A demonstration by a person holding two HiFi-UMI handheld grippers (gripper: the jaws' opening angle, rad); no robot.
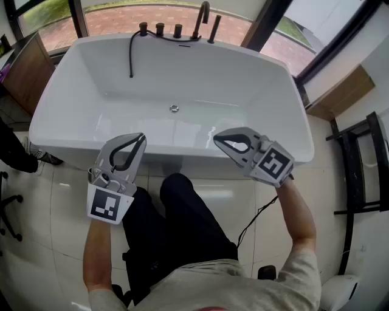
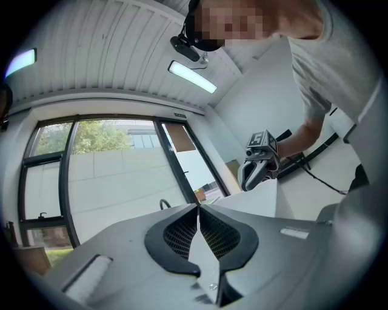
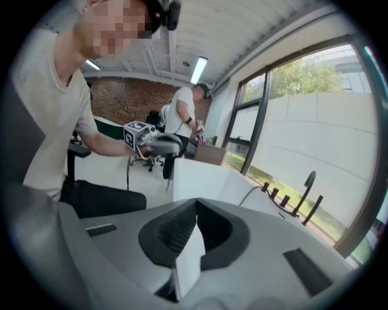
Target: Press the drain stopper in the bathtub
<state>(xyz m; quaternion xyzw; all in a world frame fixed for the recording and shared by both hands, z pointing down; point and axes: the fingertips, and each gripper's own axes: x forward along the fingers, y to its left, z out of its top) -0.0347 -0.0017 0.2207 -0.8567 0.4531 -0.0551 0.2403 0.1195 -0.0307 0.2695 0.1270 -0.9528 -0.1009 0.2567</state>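
Standing at the near side of the tub (image 1: 292,115), a person holds both grippers out over its near rim. The left gripper (image 1: 140,138) sits at about 7 o'clock from the drain stopper (image 1: 174,109). Its jaws are pressed together tip to tip with nothing between them, which shows plainly in the left gripper view (image 2: 197,209). The right gripper (image 1: 217,140) is at about 5 o'clock from the stopper. Its jaws are likewise closed on nothing (image 3: 196,204).

The two grippers point inward and forward, well apart from each other, with the person's dark trousers (image 1: 176,225) between and below them.

The stopper is a small shiny disc on the tub floor, roughly in the middle and at 12 o'clock from the person. It is well clear of both grippers.

On the far rim, also at 12 o'clock, stands a dark faucet (image 1: 202,18) with a row of knobs (image 1: 160,28) to its left. A black hose (image 1: 131,54) hangs down the inner wall at 11 o'clock.

A wooden cabinet (image 1: 27,73) stands at 10 o'clock and a black rack (image 1: 361,164) at 3 o'clock. Windows run behind the tub.

In the right gripper view, a second person (image 3: 183,118) stands further back in the room.
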